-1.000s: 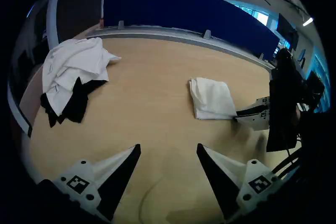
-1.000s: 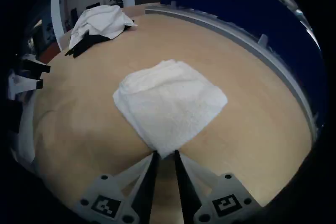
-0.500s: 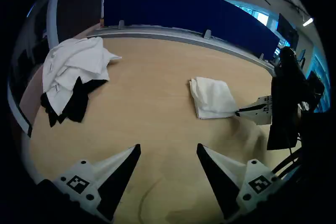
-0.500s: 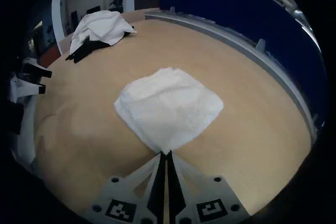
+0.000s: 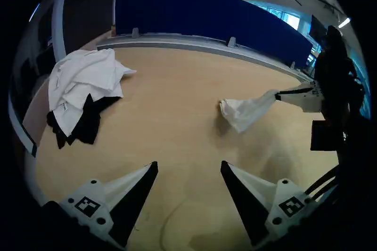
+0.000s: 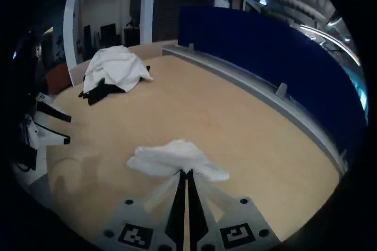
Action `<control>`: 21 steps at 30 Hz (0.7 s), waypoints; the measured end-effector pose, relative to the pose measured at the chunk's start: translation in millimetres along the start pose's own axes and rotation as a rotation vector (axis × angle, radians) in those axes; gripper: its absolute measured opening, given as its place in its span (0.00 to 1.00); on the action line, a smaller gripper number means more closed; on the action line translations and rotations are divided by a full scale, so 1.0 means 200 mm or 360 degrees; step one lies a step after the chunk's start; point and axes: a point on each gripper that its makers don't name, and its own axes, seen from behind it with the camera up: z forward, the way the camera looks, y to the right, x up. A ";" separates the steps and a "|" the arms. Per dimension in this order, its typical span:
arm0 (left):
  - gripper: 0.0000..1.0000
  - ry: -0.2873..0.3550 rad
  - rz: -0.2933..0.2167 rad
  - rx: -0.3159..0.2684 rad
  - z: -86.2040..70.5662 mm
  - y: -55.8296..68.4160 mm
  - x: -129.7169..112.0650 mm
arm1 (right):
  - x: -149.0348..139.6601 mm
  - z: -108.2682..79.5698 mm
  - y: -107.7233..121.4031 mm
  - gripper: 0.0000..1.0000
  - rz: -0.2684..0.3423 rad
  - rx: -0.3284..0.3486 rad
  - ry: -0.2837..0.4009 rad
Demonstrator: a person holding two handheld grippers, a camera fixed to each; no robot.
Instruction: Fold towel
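Observation:
A white towel [image 6: 175, 157] hangs from my right gripper [image 6: 184, 174], which is shut on one of its corners and holds it up off the wooden table [image 6: 202, 114]. In the left gripper view the same towel [image 5: 244, 109] stretches from the right gripper [image 5: 279, 94] down to the tabletop, its low end still resting on the wood. My left gripper [image 5: 188, 166] stands open low over the near part of the table [image 5: 174, 95], with nothing between its fingers. It is also seen at the left edge of the right gripper view as the left gripper [image 6: 66, 129].
A heap of white and black clothes [image 5: 80, 91] lies at the table's far left, seen too as the clothes heap [image 6: 113, 73]. A blue partition [image 5: 207, 15] with a grey rail runs along the far edge. A person in dark clothing [image 5: 337, 81] stands at the right.
My right gripper closed on the towel's corner and lifted it, so the folded towel has come undone and risen off the table. The left gripper has stayed put.

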 end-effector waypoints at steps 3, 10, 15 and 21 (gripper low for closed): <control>0.99 0.0012 0.0002 -0.0002 -0.01 0.00 0.02 | 0.12 -0.06 0.03 0.03 -0.0017 -0.0016 0.0056; 1.00 0.0038 0.0011 -0.0008 -0.03 0.02 0.06 | 0.30 -0.18 0.08 0.02 -0.0024 -0.0041 0.0142; 0.99 0.0048 0.0018 -0.0017 -0.04 0.03 0.08 | 0.33 -0.24 0.13 0.02 -0.0026 -0.0066 0.0159; 0.99 0.0056 0.0029 -0.0024 -0.05 0.06 0.09 | 0.33 -0.29 0.18 0.03 -0.0021 -0.0088 0.0167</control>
